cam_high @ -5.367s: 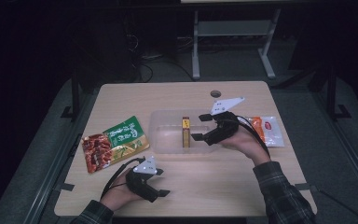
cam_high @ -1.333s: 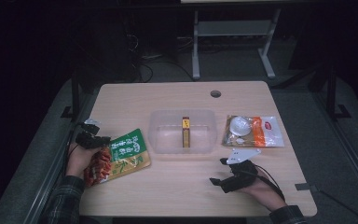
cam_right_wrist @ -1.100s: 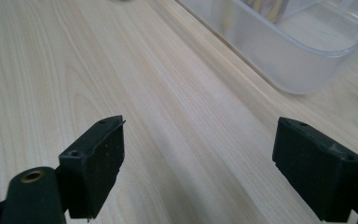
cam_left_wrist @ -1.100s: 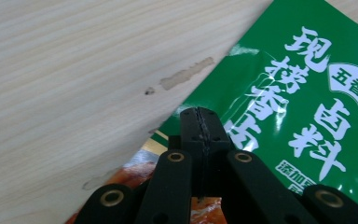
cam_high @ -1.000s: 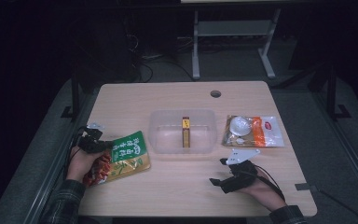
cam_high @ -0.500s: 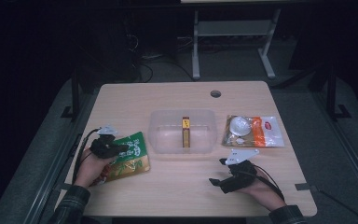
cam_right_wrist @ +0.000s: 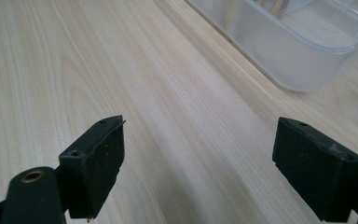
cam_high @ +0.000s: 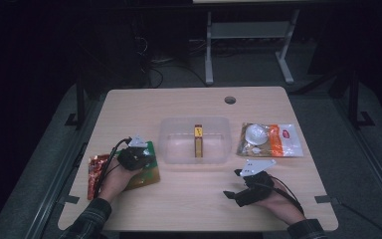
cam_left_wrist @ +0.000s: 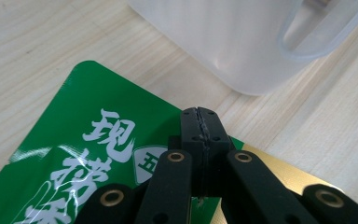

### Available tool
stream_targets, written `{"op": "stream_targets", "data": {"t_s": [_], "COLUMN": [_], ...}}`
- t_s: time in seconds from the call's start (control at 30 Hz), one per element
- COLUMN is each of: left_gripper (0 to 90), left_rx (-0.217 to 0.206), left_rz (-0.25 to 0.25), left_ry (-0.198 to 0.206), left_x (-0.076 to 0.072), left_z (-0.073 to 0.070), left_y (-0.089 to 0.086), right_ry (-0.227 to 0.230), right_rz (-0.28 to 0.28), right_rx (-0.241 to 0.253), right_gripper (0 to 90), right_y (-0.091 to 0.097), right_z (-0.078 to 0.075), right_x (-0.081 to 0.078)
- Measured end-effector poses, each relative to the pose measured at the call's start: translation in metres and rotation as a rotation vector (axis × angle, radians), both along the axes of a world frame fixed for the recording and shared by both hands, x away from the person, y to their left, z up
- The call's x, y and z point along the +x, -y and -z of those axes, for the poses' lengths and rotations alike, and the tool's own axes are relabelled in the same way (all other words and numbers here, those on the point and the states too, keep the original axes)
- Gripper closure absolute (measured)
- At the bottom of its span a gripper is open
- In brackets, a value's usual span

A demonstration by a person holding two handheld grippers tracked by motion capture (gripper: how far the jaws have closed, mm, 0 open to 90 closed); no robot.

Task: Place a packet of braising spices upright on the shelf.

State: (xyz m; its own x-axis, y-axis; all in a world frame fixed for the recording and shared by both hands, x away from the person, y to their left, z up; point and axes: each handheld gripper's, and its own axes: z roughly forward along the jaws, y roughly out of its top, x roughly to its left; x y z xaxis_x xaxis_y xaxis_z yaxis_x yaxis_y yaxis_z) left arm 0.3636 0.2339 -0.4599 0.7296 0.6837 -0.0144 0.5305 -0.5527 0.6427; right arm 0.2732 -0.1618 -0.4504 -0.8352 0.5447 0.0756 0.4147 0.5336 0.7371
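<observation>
A green packet (cam_high: 149, 172) (cam_left_wrist: 88, 154) with white characters lies flat at the table's front left, and part of it overlaps a red packet (cam_high: 96, 168). My left gripper (cam_high: 138, 157) (cam_left_wrist: 200, 116) hovers over the green packet's right part, jaws shut tight, and I see nothing between them. Its tips point toward the clear plastic container (cam_high: 169, 149) (cam_left_wrist: 242, 42). A narrow yellow-and-brown box (cam_high: 198, 141) stands inside the container. My right gripper (cam_high: 233, 184) (cam_right_wrist: 198, 158) rests on the table at the front right, jaws wide open over bare wood, with the container (cam_right_wrist: 298, 51) ahead of it.
An orange-and-white snack packet (cam_high: 273, 140) with a white round item on it lies right of the container. A cable hole (cam_high: 230, 100) sits near the table's far edge. Dark floor and a metal stand lie beyond the table.
My left hand has travelled right from the table's left edge and now sits over the green packet. The right hand and gripper have stayed put.
</observation>
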Motion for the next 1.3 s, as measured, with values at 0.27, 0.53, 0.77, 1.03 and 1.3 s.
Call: {"op": "stream_targets", "data": {"t_s": [0.27, 0.53, 0.77, 1.03, 1.3], "left_gripper": [89.9, 89.9, 90.0, 90.0, 90.0], "left_rx": [-0.004, -0.007, 0.009, 0.003, -0.007], "left_rz": [0.002, 0.055, 0.104, 0.132, 0.163], "left_ry": [-0.009, -0.028, -0.024, -0.040, -0.047], "left_x": [-0.002, -0.025, -0.048, -0.064, -0.075], "left_z": [0.000, -0.001, -0.002, -0.003, -0.003], "left_y": [-0.001, 0.002, 0.012, 0.014, 0.016], "right_ry": [0.006, 0.003, 0.003, 0.002, 0.002], "right_rz": [-0.006, 0.000, -0.003, 0.002, -0.003], "right_rx": [-0.006, -0.006, -0.008, -0.008, -0.010], "right_gripper": [15.9, 16.0, 16.0, 16.0, 16.0], "right_y": [0.000, 0.000, 0.000, 0.000, -0.001], "right_z": [0.001, 0.000, 0.001, 0.001, 0.001], "right_x": [0.000, 0.000, 0.000, 0.001, 0.001]}}
